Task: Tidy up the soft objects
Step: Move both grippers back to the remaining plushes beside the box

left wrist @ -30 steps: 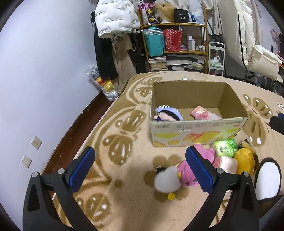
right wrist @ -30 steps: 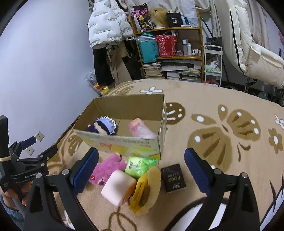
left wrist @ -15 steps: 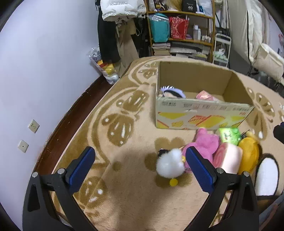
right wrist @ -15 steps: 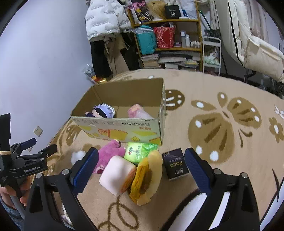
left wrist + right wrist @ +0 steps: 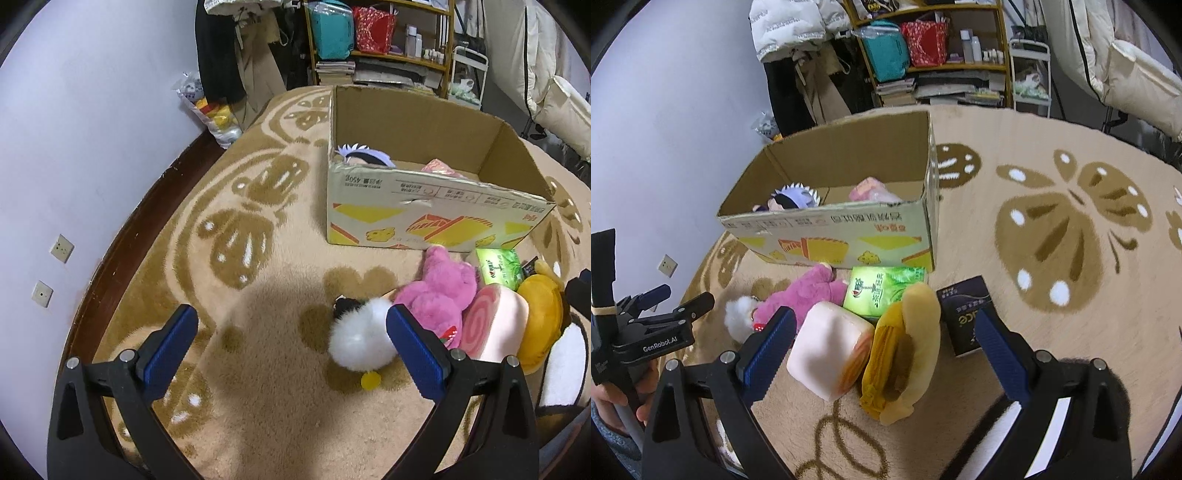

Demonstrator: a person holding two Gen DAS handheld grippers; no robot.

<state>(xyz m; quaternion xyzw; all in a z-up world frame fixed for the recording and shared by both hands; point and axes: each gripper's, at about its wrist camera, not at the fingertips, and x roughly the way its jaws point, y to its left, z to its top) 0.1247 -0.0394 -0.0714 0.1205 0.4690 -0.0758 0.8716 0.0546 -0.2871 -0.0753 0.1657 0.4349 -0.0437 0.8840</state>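
Cluttered shelf, wall sockets, white jacket

We see the box on the rug, w/ a doll & a packet inside. In front of it: plush toy, tissue pack to its right, then a small carton. Nearer us lie the cube cushion & a slipper beside it; a fluffy ball sits left of the plush toy.
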